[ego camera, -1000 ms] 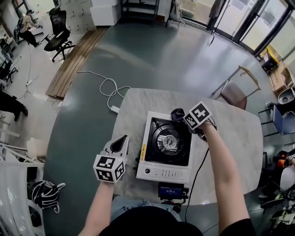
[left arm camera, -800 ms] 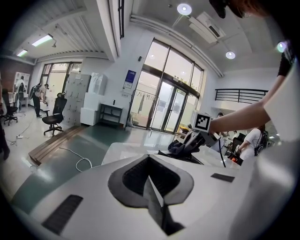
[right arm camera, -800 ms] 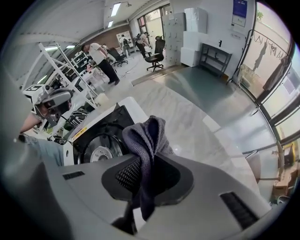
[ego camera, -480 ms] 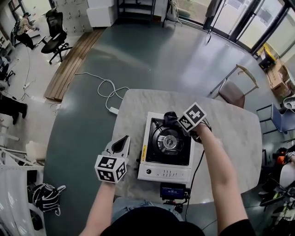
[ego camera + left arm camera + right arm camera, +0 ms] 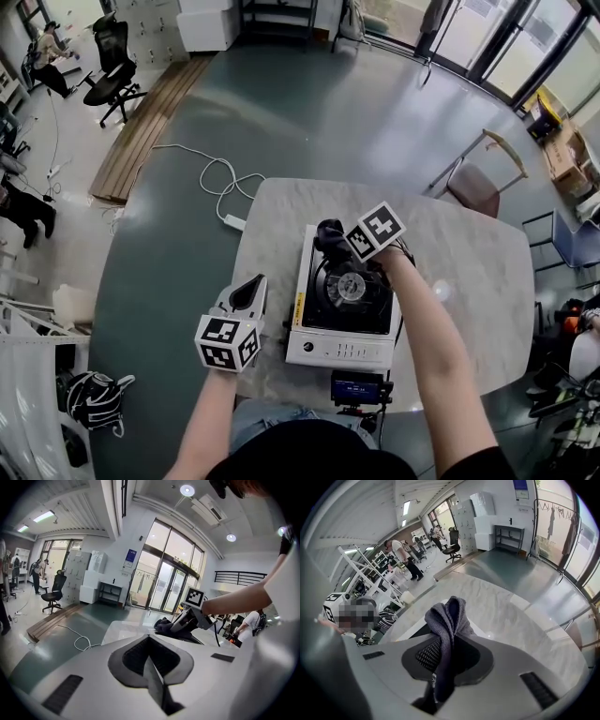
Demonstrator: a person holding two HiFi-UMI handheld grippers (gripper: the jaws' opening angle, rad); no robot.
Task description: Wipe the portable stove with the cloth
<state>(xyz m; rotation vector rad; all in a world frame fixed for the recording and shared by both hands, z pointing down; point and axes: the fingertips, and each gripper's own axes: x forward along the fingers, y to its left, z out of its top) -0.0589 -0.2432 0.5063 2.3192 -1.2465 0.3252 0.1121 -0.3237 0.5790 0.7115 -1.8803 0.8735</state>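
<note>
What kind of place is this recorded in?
Probably an open office or lab lobby rather than a kitchen: there is an office chair, tall glass doors and lockers, and the stove sits on a round table.

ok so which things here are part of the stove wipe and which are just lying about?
In the job: stove; cloth, held in the right gripper at the stove's far-left corner.

Lying about: left gripper, shut and empty; white cable on the floor; office chair; wooden chair; small device at the table near edge.
</note>
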